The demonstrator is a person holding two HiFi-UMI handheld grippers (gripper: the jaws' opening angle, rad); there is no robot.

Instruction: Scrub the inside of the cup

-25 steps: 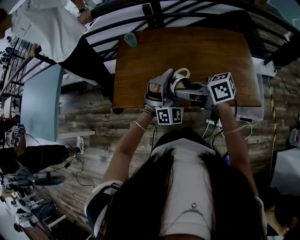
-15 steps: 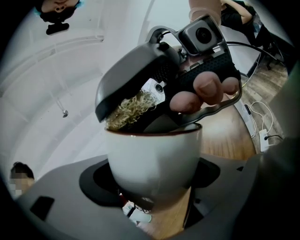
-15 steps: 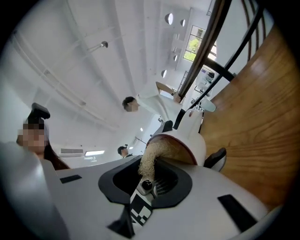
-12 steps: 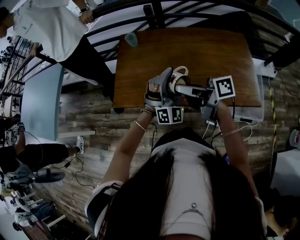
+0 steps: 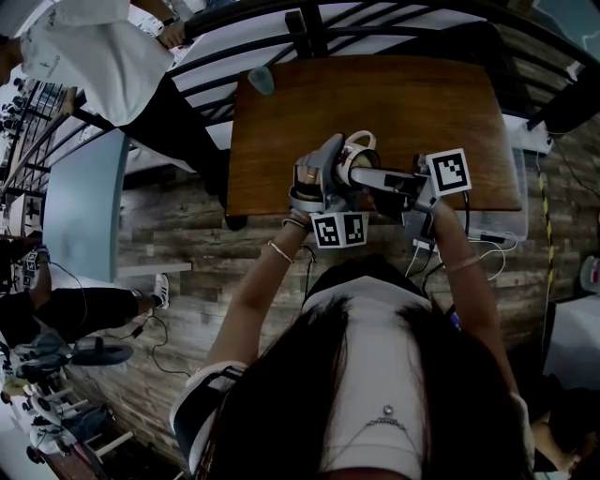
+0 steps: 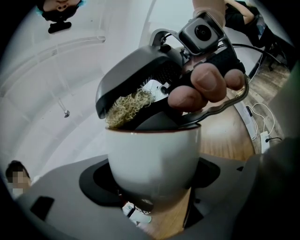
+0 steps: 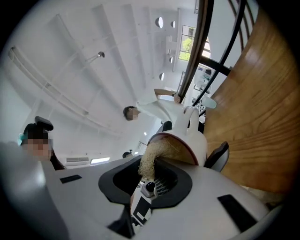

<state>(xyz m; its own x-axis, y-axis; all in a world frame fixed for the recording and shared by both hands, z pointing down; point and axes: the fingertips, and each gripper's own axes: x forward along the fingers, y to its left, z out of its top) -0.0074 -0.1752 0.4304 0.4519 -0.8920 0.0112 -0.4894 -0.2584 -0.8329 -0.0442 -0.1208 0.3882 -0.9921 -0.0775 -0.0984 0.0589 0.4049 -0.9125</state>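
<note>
Left gripper (image 6: pixel 151 185) grips a white ceramic cup (image 6: pixel 154 157) with a thin dark red rim. Its two jaws stand wide and press on opposite sides of the cup's body, so the cup sits squarely between them. Right gripper (image 7: pixel 151 177) has its jaws drawn close together, pinching a tan, wiry scouring wad (image 7: pixel 153 154). The far end of that wad pokes over the rim and into the cup's mouth.

In the left gripper view the right gripper reaches into the cup's mouth. The scouring wad lies against the inner edge of the rim on the left side. A person's hand (image 6: pixel 206 86) wraps round that gripper's handle, fingers on its lever.

From the head view the two grippers meet in front of the person, and the cup is held up off the surface. It is over the near edge of a brown wooden table (image 5: pixel 375 94), with its handle (image 5: pixel 364 142) pointing away from the person. How far the wad reaches down inside cannot be told.

A small bluish object (image 5: pixel 262 80) sits at the table's far left corner. A black metal railing (image 5: pixel 375 28) runs beyond the table, and another person in a white shirt (image 5: pixel 84 56) stands beside it.
</note>
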